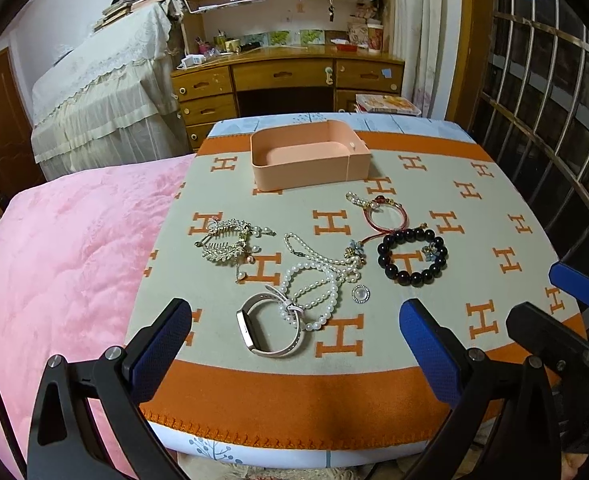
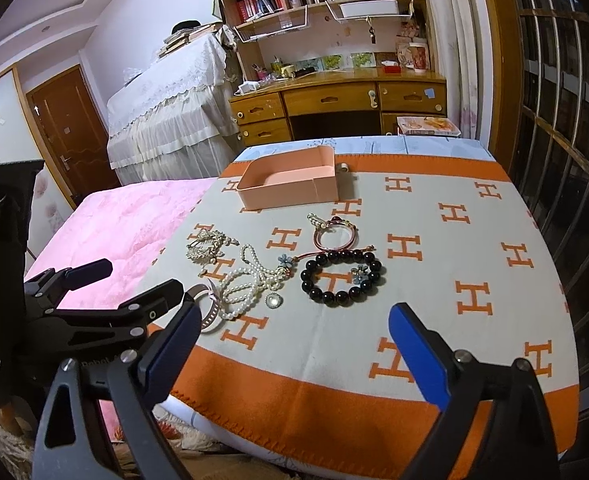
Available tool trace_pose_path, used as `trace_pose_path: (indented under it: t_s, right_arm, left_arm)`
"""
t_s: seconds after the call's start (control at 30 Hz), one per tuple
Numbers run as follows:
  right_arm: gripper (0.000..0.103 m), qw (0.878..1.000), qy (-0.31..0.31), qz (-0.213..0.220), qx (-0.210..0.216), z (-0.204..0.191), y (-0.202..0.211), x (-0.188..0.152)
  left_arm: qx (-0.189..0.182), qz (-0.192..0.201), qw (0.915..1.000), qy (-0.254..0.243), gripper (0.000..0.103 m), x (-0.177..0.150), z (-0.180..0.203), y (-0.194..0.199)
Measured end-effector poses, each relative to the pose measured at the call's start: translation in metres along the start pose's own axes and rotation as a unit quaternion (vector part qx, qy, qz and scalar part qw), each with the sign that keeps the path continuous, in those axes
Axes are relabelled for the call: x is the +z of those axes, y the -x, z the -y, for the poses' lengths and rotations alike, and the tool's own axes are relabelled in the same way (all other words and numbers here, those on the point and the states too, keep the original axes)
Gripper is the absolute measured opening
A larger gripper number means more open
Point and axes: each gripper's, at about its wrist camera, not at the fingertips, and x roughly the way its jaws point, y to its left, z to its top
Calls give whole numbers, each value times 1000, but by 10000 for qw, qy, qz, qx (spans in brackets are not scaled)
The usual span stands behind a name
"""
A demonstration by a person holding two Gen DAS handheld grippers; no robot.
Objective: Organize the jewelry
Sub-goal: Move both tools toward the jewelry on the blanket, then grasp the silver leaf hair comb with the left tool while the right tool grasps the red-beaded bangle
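An empty pink box (image 1: 308, 158) (image 2: 290, 182) stands at the far side of an orange-and-grey cloth (image 1: 434, 200). In front of it lie a gold hair comb (image 1: 224, 242) (image 2: 208, 244), a pearl necklace (image 1: 314, 280) (image 2: 246, 284), a pink wristband (image 1: 272, 328) (image 2: 210, 308), a small round brooch (image 1: 361, 293) (image 2: 272, 301), a red cord bracelet (image 1: 380, 216) (image 2: 334, 234) and a dark bead bracelet (image 1: 412, 258) (image 2: 342, 278). My left gripper (image 1: 294, 344) is open and empty, just short of the wristband. My right gripper (image 2: 294, 344) is open and empty, short of the bead bracelet.
A pink blanket (image 1: 62, 248) covers the bed on the left. A wooden desk (image 1: 286, 76) with shelves stands behind, beside a piano under a lace cover (image 1: 102, 92). A barred window (image 1: 554, 100) runs along the right. The right gripper's fingers (image 1: 574, 284) show at the left view's right edge.
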Motion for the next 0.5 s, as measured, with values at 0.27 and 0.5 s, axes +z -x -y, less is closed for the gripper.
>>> trace_pose_path:
  t_s: [0.27, 0.5]
  right_arm:
    - [90, 9999, 6, -151, -31, 6, -12, 9]
    - [80, 9990, 12, -435, -42, 13, -36, 34]
  left_arm:
    - [-94, -29, 9999, -134, 102, 11, -6, -8]
    - [-338, -202, 9992, -9, 102, 38, -38, -19]
